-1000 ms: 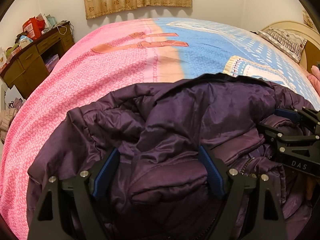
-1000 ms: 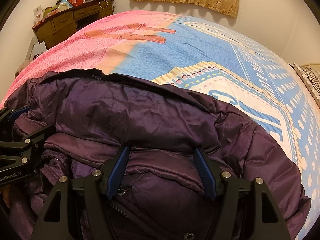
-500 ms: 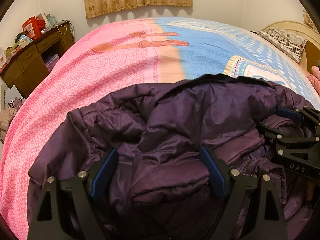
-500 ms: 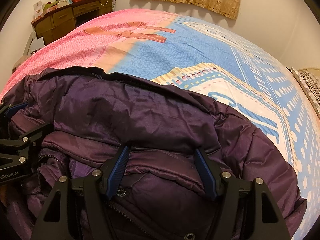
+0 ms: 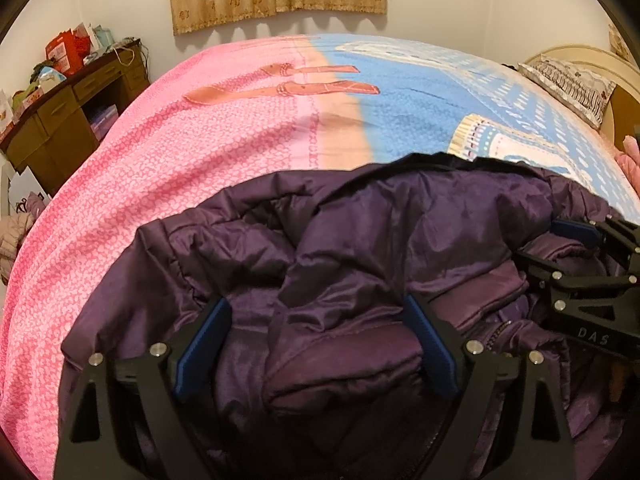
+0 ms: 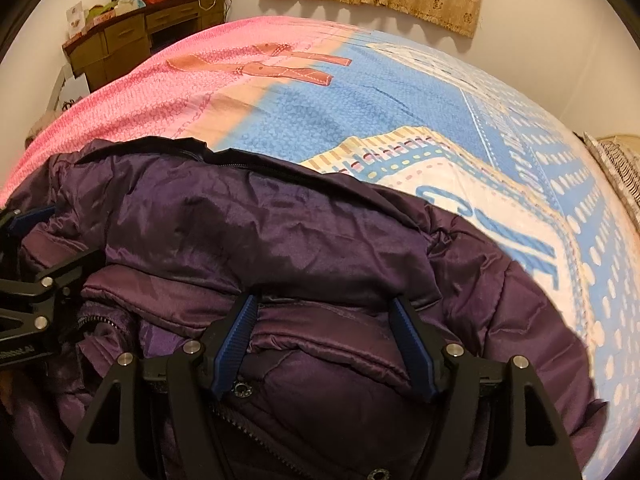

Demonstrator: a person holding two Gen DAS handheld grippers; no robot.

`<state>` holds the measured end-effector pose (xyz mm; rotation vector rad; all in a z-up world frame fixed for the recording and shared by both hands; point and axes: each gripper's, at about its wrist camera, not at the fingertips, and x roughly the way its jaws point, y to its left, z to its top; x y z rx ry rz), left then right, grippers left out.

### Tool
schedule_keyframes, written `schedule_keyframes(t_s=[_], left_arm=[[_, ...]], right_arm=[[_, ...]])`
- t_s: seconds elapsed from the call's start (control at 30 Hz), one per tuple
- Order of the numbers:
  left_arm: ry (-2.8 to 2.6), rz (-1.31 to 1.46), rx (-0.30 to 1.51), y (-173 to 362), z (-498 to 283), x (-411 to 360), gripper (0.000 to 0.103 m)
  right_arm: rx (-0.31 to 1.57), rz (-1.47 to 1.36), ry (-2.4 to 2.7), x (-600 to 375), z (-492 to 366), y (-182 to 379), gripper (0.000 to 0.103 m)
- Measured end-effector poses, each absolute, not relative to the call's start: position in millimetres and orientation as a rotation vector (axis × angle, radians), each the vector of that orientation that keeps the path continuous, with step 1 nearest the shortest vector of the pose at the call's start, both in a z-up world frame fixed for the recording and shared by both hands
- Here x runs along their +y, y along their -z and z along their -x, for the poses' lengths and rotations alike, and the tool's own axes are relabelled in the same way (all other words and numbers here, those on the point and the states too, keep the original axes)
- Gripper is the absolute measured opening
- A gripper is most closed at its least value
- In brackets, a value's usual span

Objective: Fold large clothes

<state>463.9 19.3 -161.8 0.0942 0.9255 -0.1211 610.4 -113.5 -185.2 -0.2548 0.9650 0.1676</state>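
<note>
Left tool (image 5: 316,344) opening wide over purple jacket (image 5: 360,240), unclamped

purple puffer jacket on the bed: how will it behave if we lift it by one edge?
The purple puffer jacket is probably floppy: it lies in soft, rumpled folds on the bedspread. Its shiny shell looks slippery, so thin pinches may slide. Puffy quilting suggests it is bulky but light, and springs back after folding.
</note>
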Motion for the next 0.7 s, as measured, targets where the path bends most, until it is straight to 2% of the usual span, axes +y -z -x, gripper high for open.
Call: schedule_keyframes(t_s=[0.17,0.37,0.7], left_arm=[[0.101,-0.141,0.91,148,-457,14,0.091],[0.122,-0.102,0.806,107,-429,14,0.091],[0.216,-0.141,0.687,58,-298,17,0.091]], right_arm=[[0.962,0.299,-0.168,-112,-609,175,0.074],[0.94,0.121,-0.195,-142,-591,146,0.075],[0.909,0.049,-0.384,-198,-453,105,0.075]])
